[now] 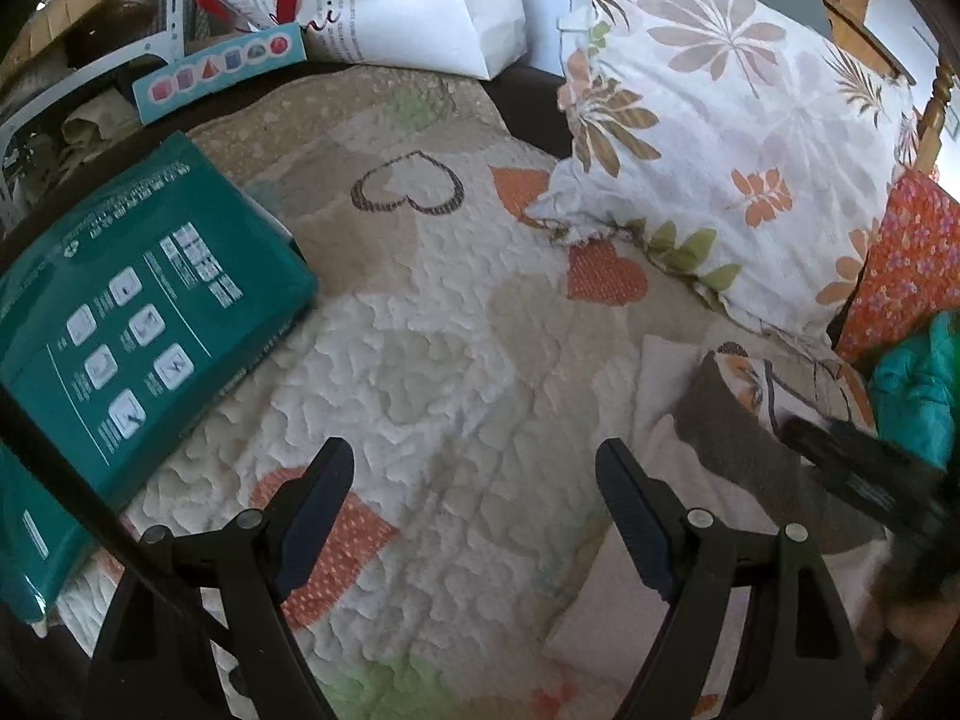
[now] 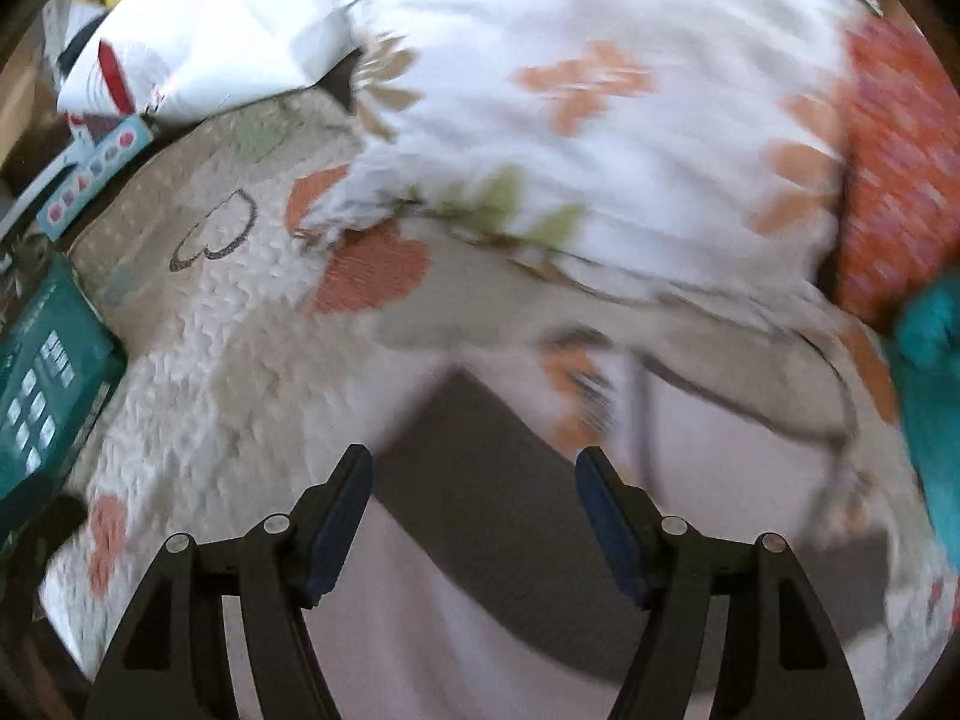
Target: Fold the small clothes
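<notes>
Now | garment (image 2: 480, 510) beneath right gripper (image 2: 474, 468) | fingers apart, empty

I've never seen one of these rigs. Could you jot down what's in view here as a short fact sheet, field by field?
Setting: a bed covered by a heart-patterned quilt
Clothes: a small pale garment with a brown part, lying on the quilt, right of the left gripper
Left gripper: open, holding nothing, over the quilt
Right gripper: open, holding nothing, over the garment; view blurred
Nearby: floral pillow, teal package, white paper bag
Folding: cannot tell how far along
</notes>
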